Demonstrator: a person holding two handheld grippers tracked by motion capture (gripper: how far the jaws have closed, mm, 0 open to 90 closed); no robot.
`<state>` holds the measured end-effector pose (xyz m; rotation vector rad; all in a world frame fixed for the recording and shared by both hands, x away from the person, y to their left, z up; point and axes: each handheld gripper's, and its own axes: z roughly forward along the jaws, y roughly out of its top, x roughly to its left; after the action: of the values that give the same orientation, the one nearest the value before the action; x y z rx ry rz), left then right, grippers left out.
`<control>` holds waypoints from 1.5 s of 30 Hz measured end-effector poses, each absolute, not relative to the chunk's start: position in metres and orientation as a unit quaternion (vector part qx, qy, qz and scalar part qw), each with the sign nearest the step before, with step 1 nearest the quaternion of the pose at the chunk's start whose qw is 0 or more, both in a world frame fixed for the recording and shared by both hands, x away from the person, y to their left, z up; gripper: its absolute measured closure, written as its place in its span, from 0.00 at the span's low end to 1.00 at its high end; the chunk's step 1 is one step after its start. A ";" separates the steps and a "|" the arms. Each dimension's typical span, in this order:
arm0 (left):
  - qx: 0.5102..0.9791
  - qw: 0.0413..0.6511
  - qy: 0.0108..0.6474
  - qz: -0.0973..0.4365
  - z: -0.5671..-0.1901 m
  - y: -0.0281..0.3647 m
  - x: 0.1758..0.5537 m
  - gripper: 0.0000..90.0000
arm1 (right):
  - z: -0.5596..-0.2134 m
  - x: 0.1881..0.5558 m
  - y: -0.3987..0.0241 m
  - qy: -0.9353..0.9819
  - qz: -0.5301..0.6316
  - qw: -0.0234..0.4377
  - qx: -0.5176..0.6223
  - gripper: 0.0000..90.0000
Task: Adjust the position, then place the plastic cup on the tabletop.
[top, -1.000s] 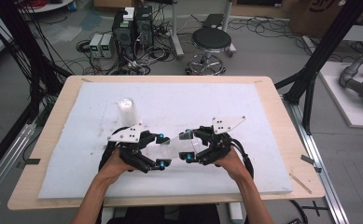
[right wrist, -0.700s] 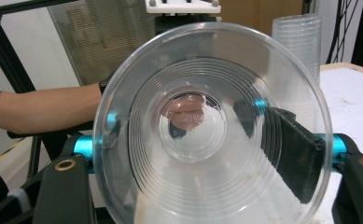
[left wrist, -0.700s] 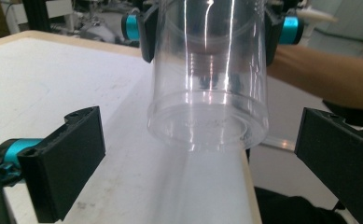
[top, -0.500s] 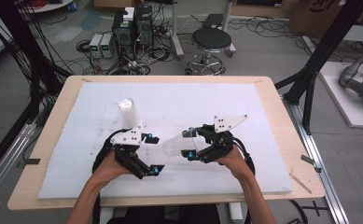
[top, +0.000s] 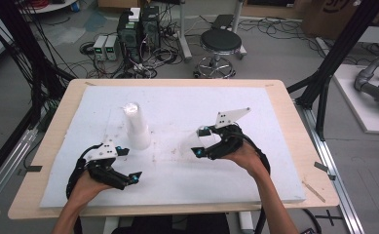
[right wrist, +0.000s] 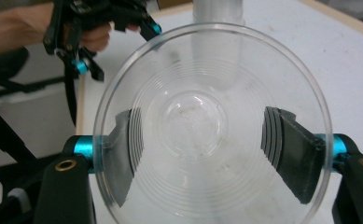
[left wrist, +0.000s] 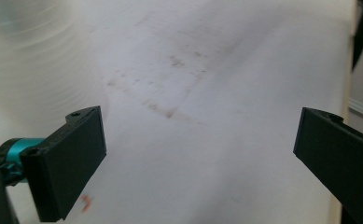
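Here, in the high view, the left gripper [top: 131, 174] hangs low over the white foam-covered wooden bench [top: 255, 112], its jaws spread with nothing between them. Just beyond it and slightly toward the bench's middle stands a tall stack of clear plastic cups [top: 137, 126], upside down. The right gripper [top: 200, 142] is well apart from the left one and holds a single clear plastic cup [top: 196, 141] raised off the bench.

In the left gripper view, the two black jaws stand wide apart over the stained white foam [left wrist: 207, 93]. A blurred, ribbed clear shape [left wrist: 25, 60], seemingly the cup stack, lies ahead and to the left of the jaws.

In the right gripper view, the jaws pinch the single cup [right wrist: 207, 126] on its two sides, its open mouth turned toward the camera and its ribbed wall touching both pads. Past the cup, the stack [right wrist: 216, 11] stands straight ahead, and the left gripper [right wrist: 123, 42] with the hand [right wrist: 93, 35] holding it shows up and to the left.
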<state>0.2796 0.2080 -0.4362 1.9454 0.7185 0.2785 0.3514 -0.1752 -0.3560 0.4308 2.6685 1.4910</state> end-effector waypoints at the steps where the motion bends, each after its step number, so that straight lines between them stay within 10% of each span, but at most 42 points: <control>1: 0.799 0.502 0.307 0.121 -0.439 0.212 0.279 0.03 | -0.354 0.352 -0.174 0.871 0.469 0.030 0.144 0.33; 45: 0.743 0.514 0.390 0.177 -0.466 0.230 0.284 0.03 | -0.345 0.386 -0.155 0.934 0.300 0.058 0.184 0.34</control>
<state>0.2841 0.2300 -0.4664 1.7868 0.9376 0.4260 0.3856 -0.1552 -0.3451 0.5577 2.8316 0.9094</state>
